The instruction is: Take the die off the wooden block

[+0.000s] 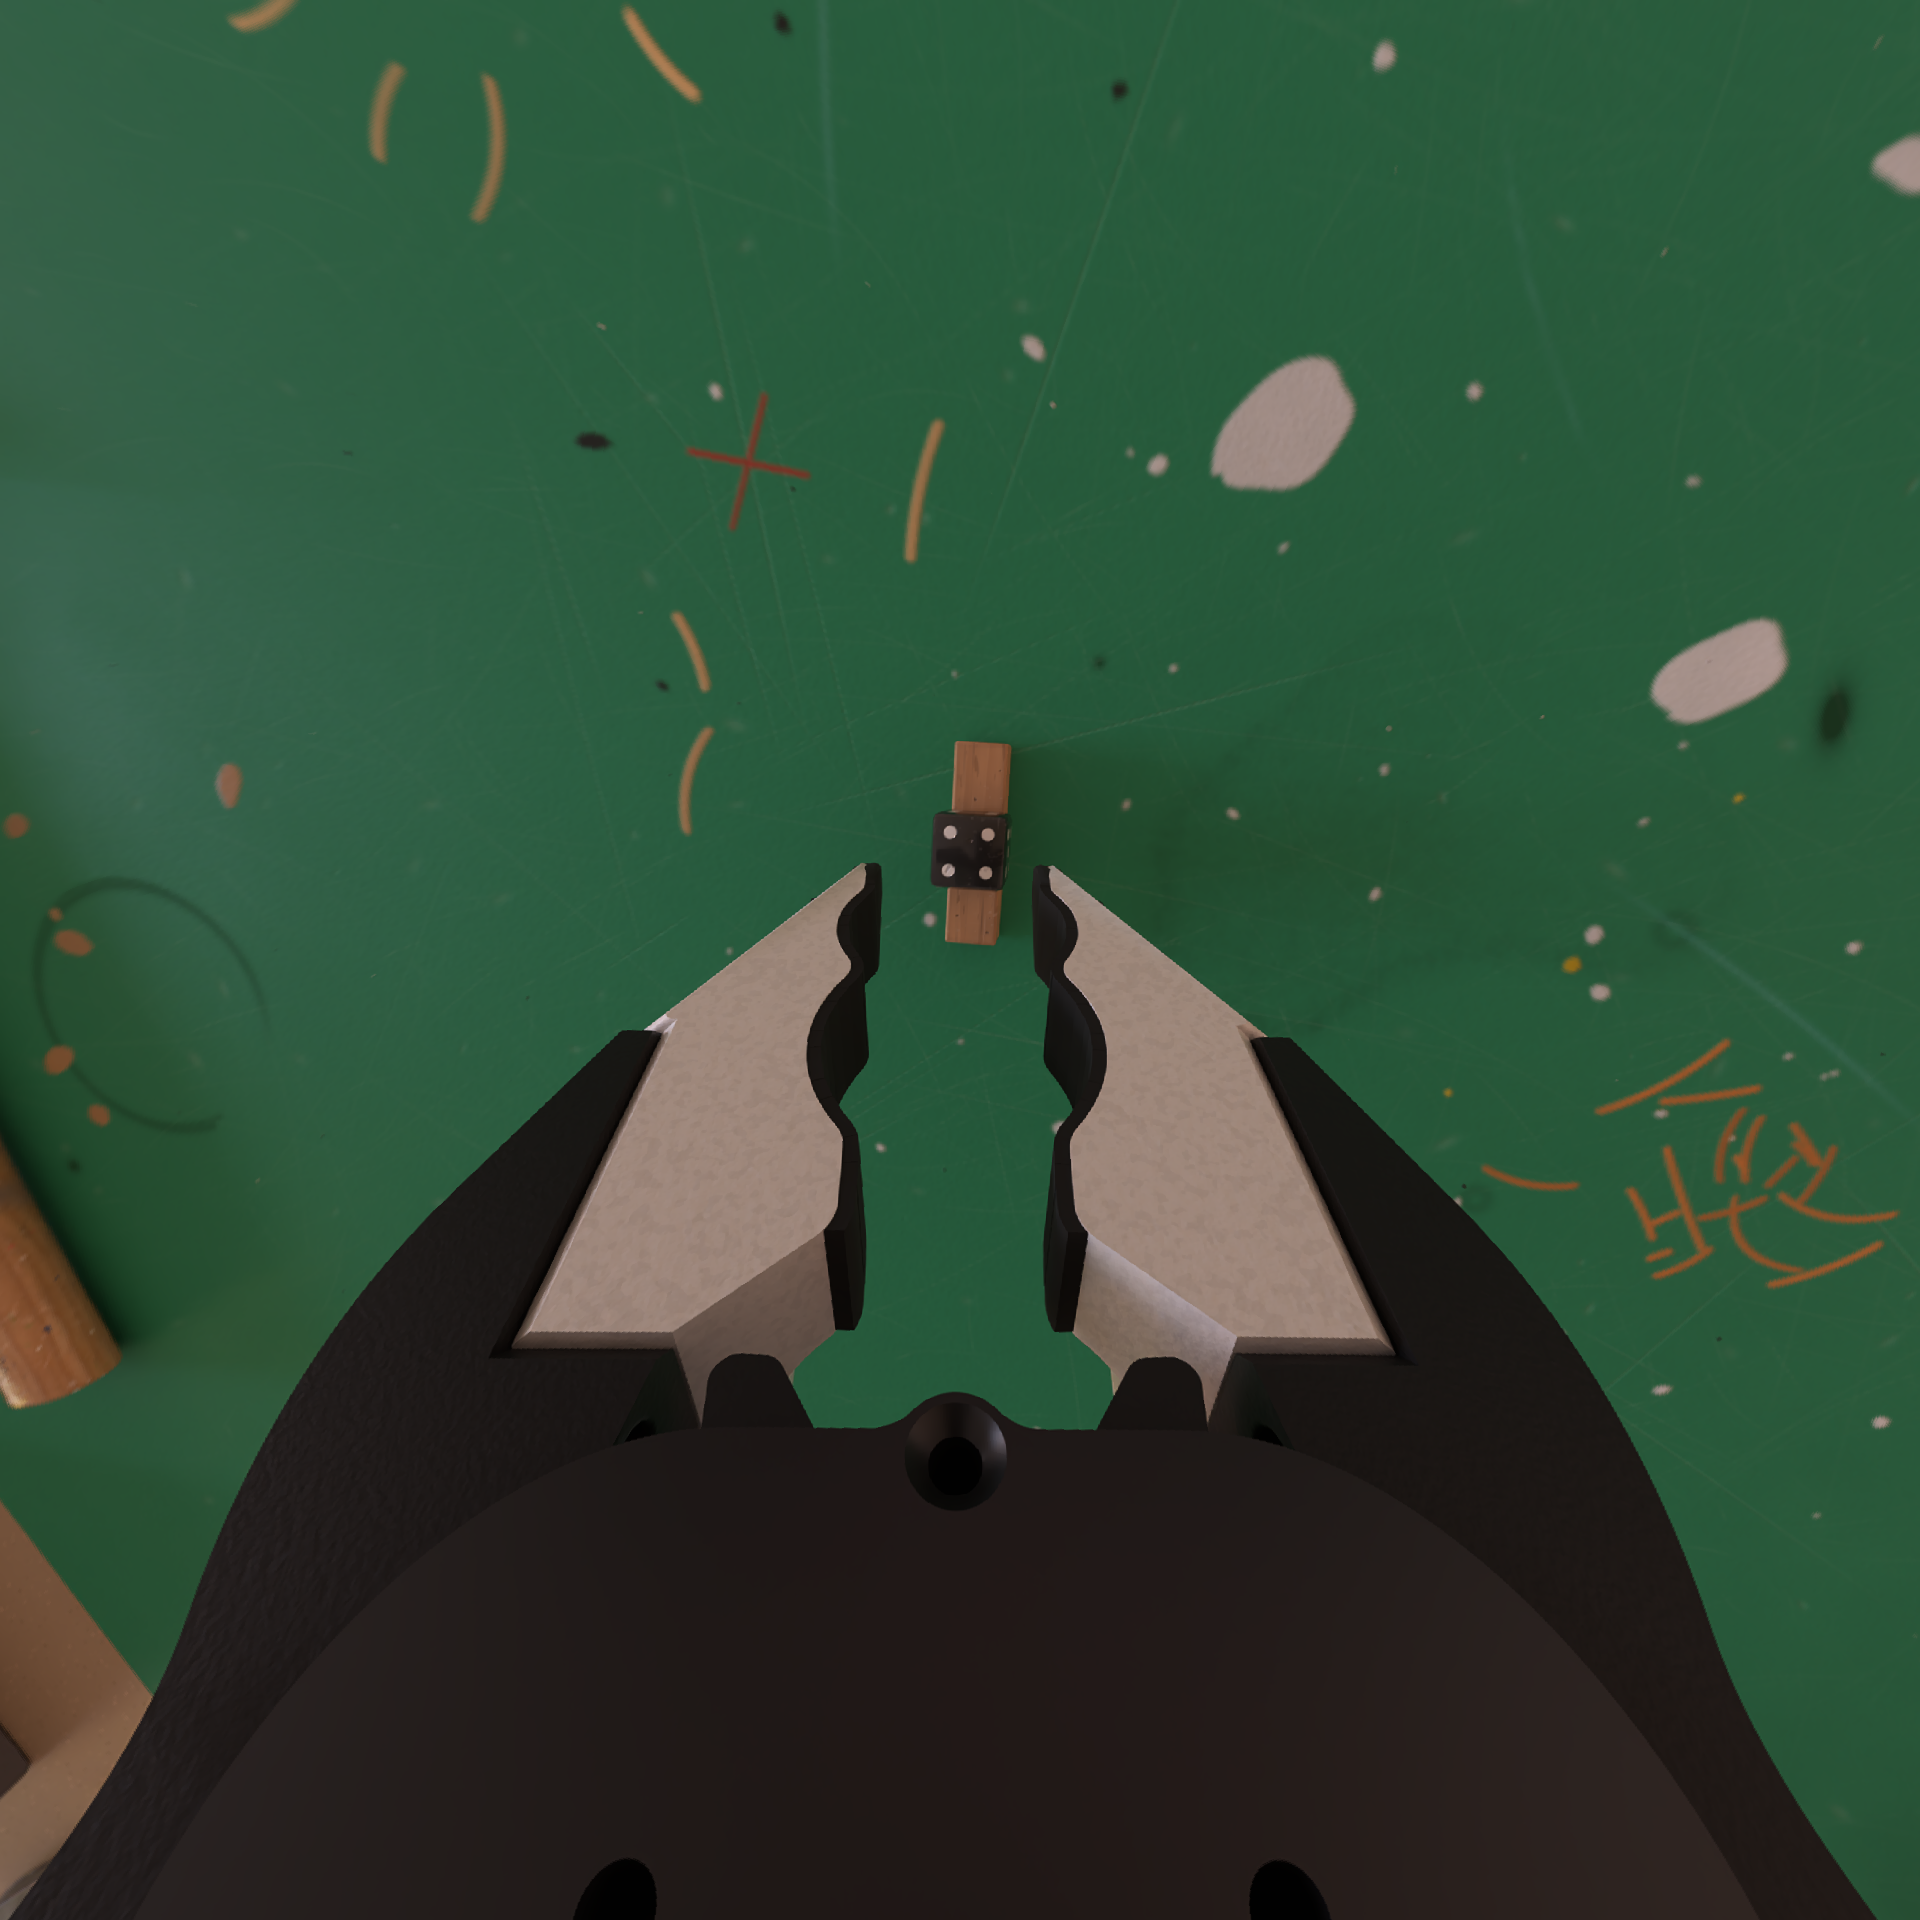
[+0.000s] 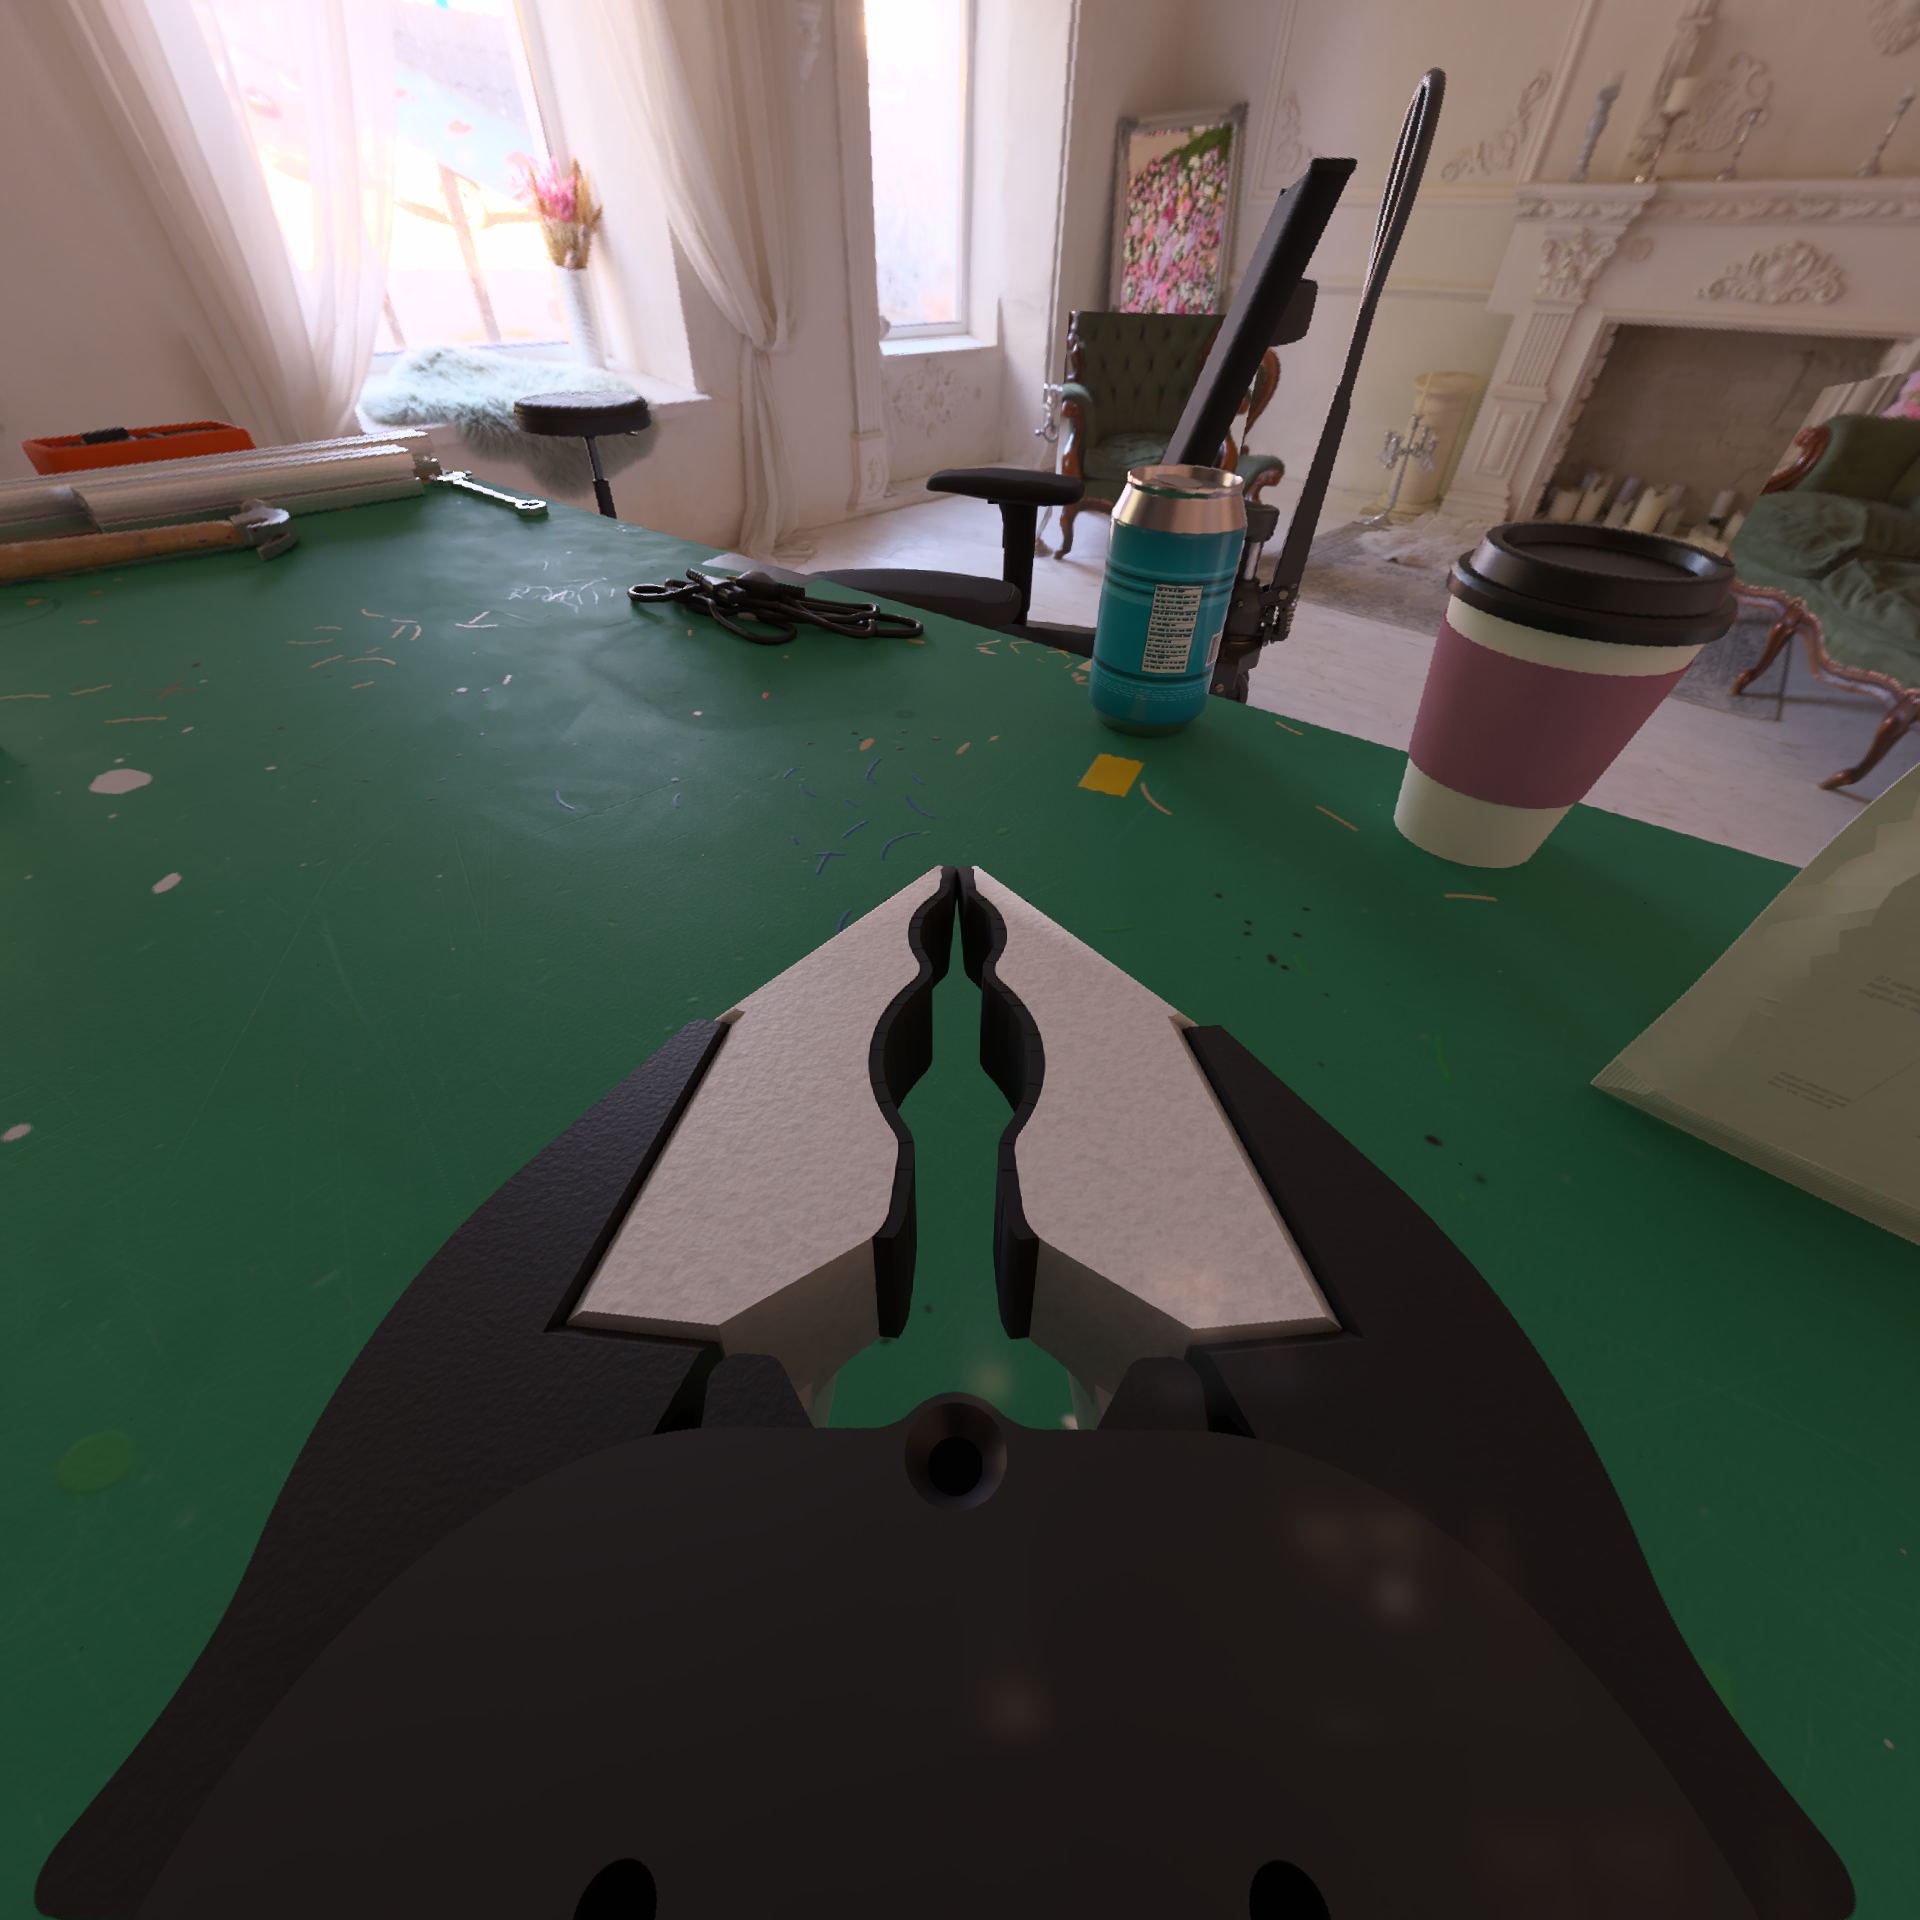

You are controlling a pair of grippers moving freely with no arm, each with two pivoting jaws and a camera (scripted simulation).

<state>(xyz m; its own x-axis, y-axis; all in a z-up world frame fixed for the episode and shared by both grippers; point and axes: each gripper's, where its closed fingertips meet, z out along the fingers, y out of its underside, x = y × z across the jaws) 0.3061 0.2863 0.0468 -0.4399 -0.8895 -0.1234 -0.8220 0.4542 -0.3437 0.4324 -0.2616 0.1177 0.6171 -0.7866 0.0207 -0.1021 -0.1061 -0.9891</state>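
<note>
In the left wrist view a small black die [image 1: 969, 851] with white pips sits on a narrow wooden block [image 1: 979, 774] that lies flat on the green table [image 1: 1351, 935]. My left gripper [image 1: 956, 883] looks straight down, is open and empty, and hovers above them; the die shows just beyond the gap between the fingertips. My right gripper [image 2: 957, 875] is shut and empty, low over the green table [image 2: 416, 935] in the right wrist view. The die and block do not show in the right wrist view.
A wooden cylinder [image 1: 42, 1309] lies at the left edge of the left wrist view. The right wrist view shows a teal can [image 2: 1166, 603], a lidded paper cup [image 2: 1548, 707], a pale book [image 2: 1787, 1039], a black cord [image 2: 779, 608], a hammer [image 2: 145, 542] and the table's far edge.
</note>
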